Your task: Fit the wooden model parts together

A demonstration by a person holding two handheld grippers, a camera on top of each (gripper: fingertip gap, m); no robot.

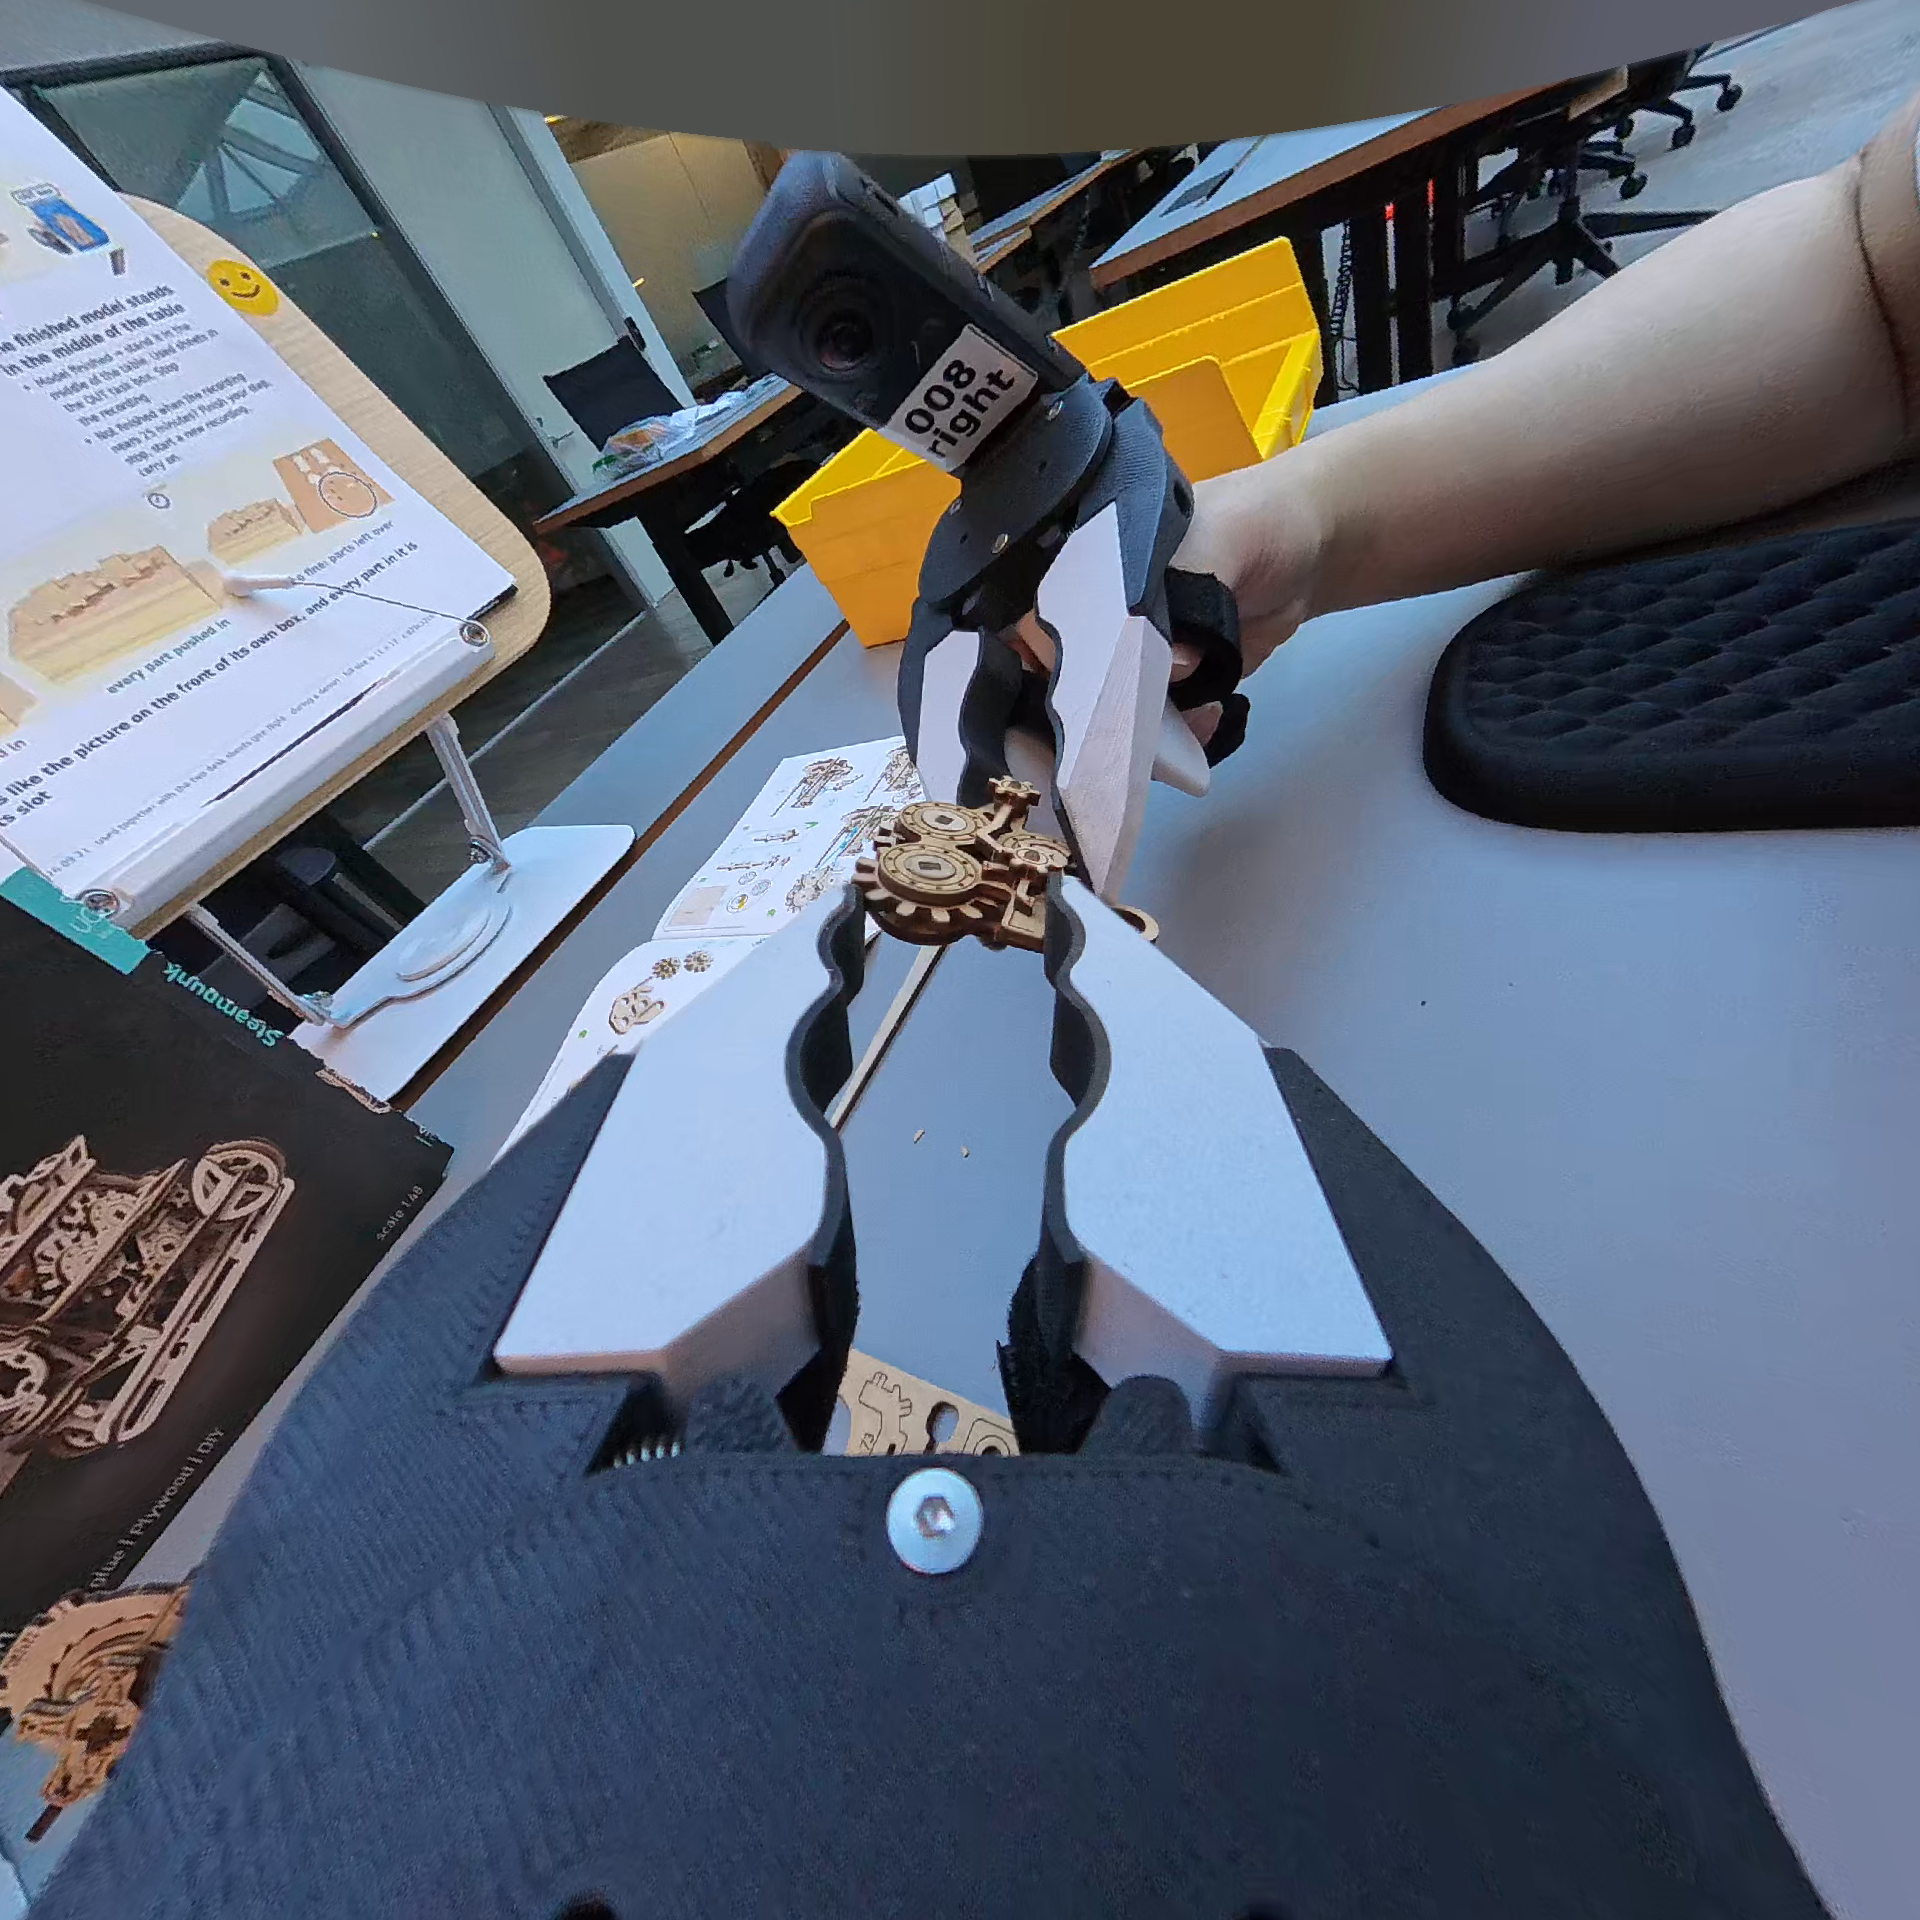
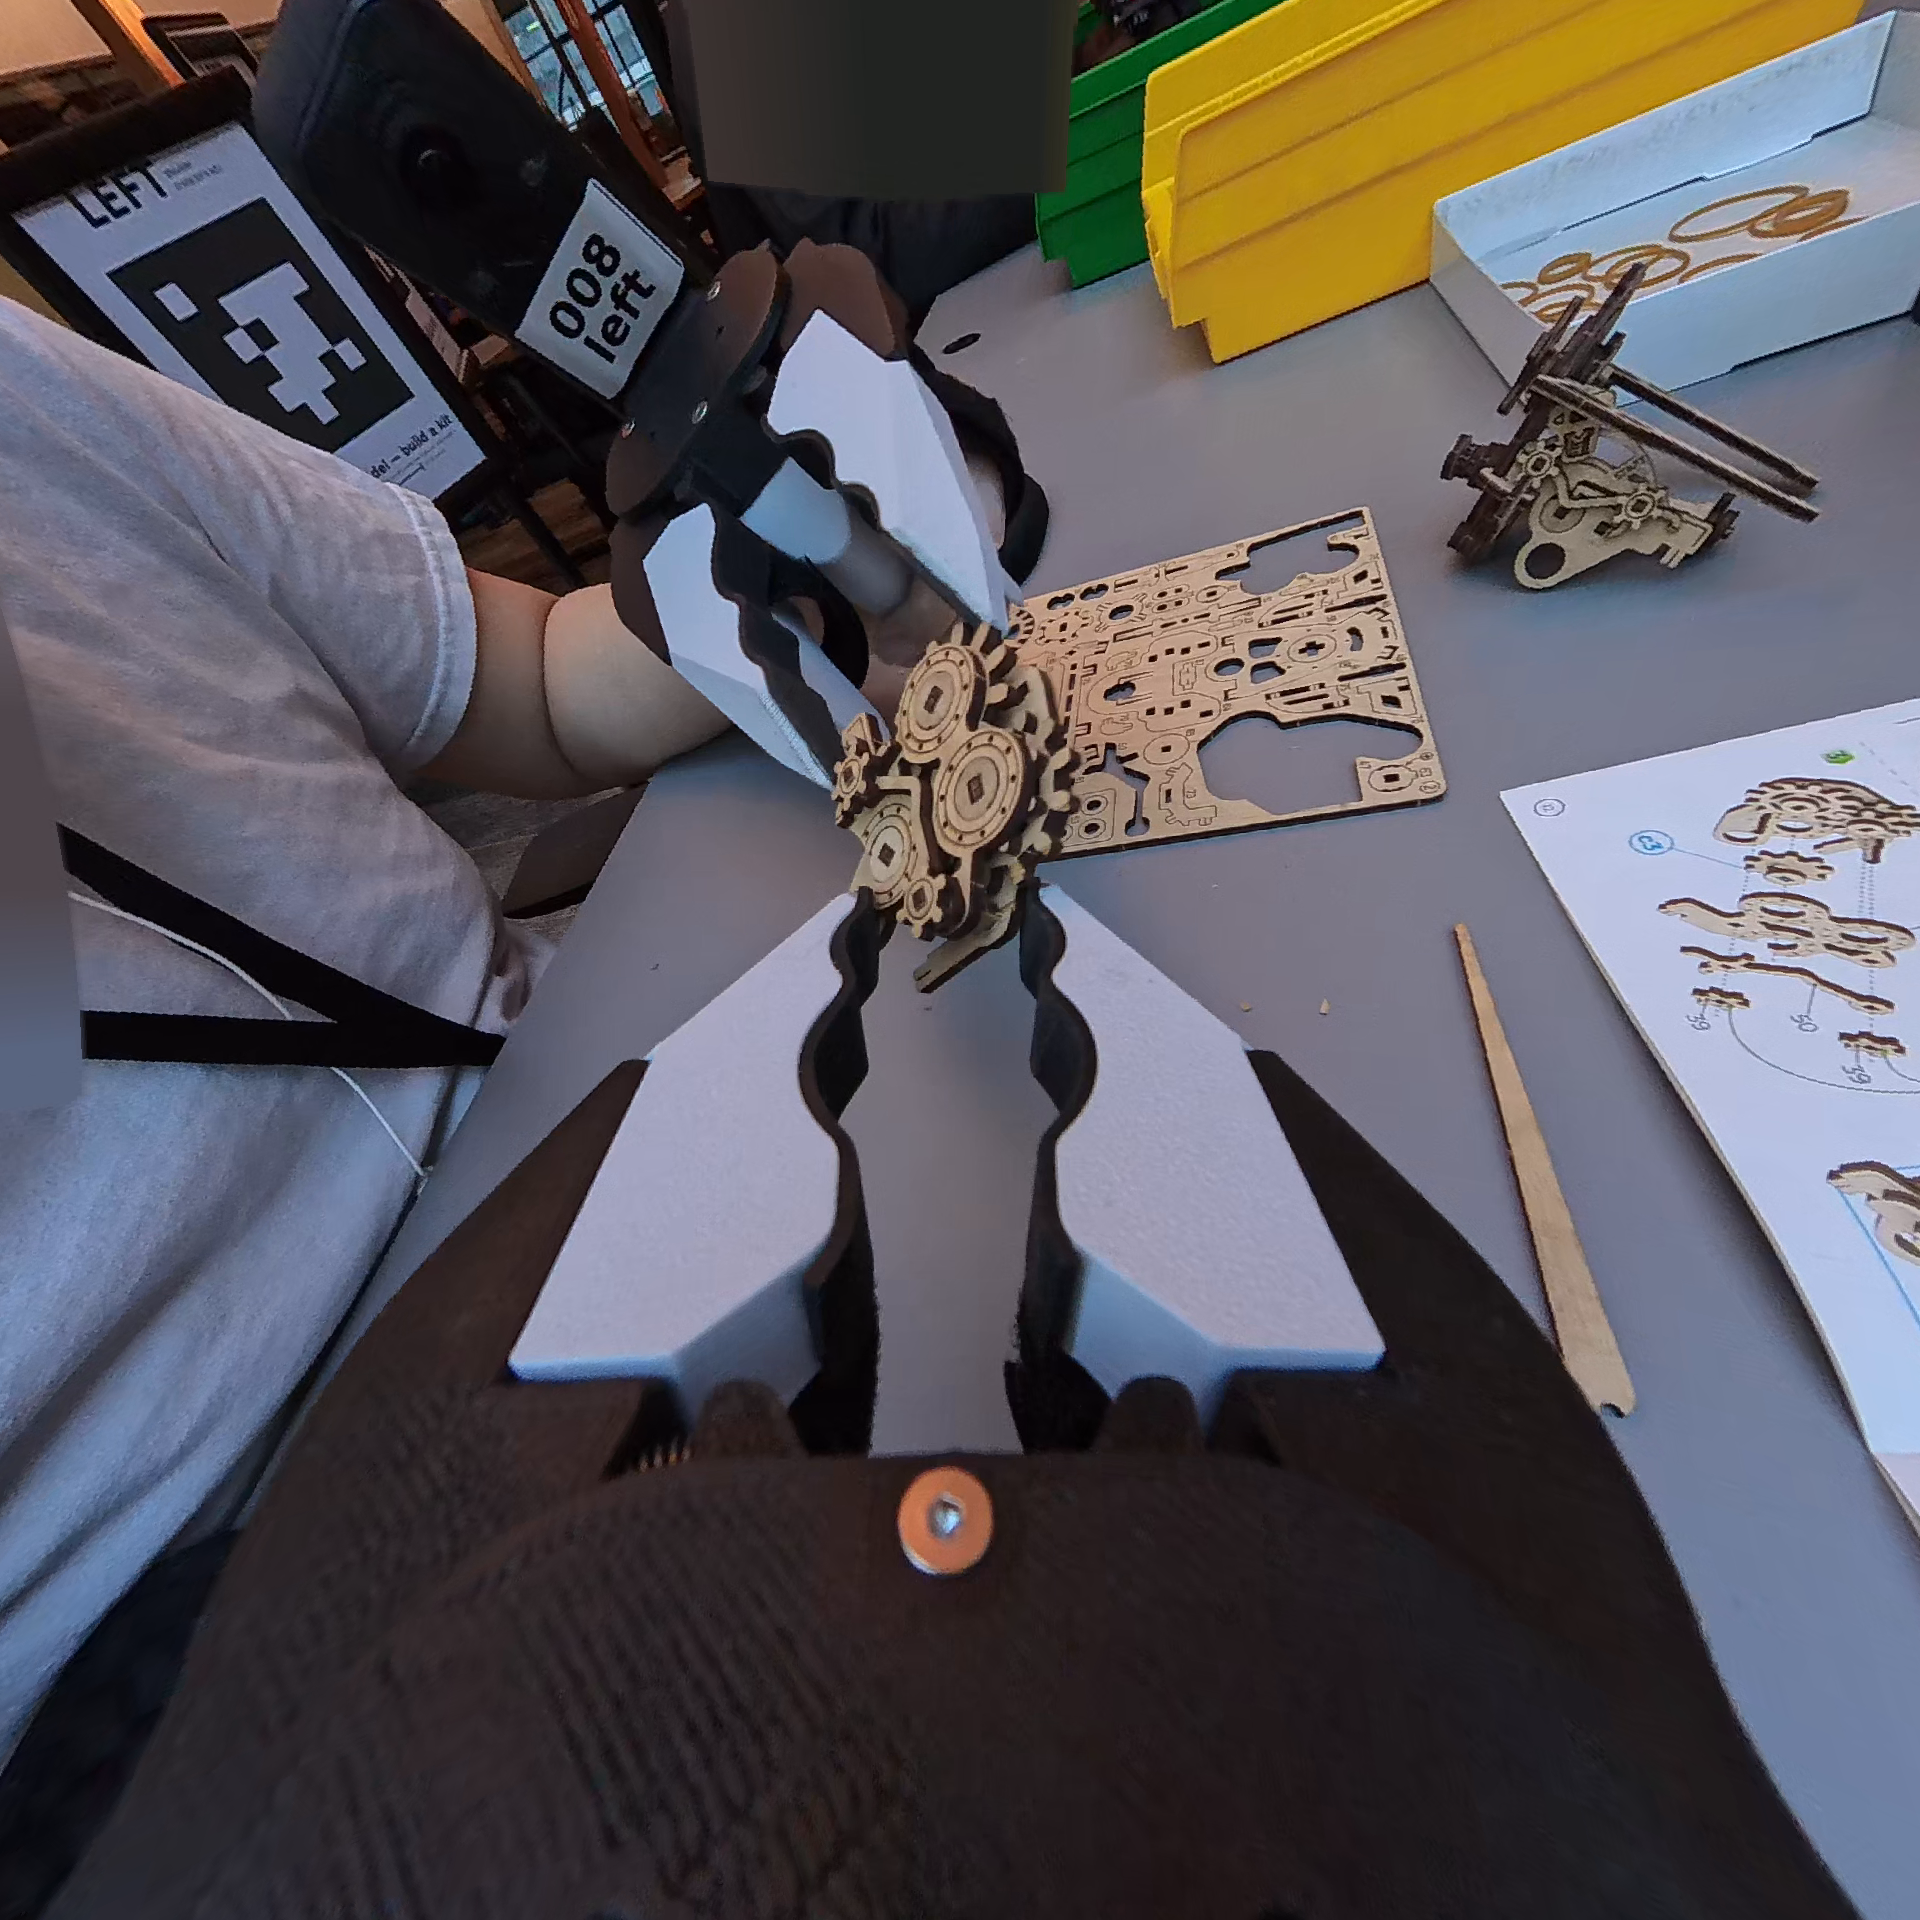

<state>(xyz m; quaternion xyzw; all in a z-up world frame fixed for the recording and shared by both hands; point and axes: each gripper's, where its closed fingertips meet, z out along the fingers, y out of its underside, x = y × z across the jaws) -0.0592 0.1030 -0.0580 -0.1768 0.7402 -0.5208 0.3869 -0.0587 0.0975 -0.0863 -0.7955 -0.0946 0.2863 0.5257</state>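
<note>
Tabletop [image 2: 1299, 966] of smooth matte grey, in an office room with long desks and wheeled chairs farther back. At the far edge, a yellow plastic bin [image 2: 1351, 208] beside a green bin [image 2: 1091, 156], and next to them a shallow white tray [image 2: 1475, 270] with thin wooden rings inside. Near the left side, a tilted document stand [image 1: 208, 520] on a round white foot, with a black kit box [image 1: 156, 1247] propped below it. On the right, a quilted black pad [image 1: 1683, 675] under a bare forearm [image 1: 1507, 468].

Flat on the table, a pale laser-cut plywood sheet [image 2: 1247, 675], dark-edged and full of empty cut-outs. Beyond it, well apart, a darker sub-assembly [image 2: 1600, 488] of struts and small cogs, tilted. Closer, a thin tapered wooden stick [image 2: 1538, 1174] just beside a printed instruction sheet [image 2: 1766, 935].

Both tools with white wedge fingers, wavy black inner pads and ribbed black printed bodies. Held up above the table between them, a gear cluster [image 2: 956, 779]: stacked toothed discs with square holes, burnt-brown edges. Left tongs [image 1: 961, 914] closed to a narrow gap, tips pressed on opposite sides of the cluster. Right tongs [image 2: 945, 914] likewise pinched on its lower end, meeting the left pair nearly tip to tip.
</note>
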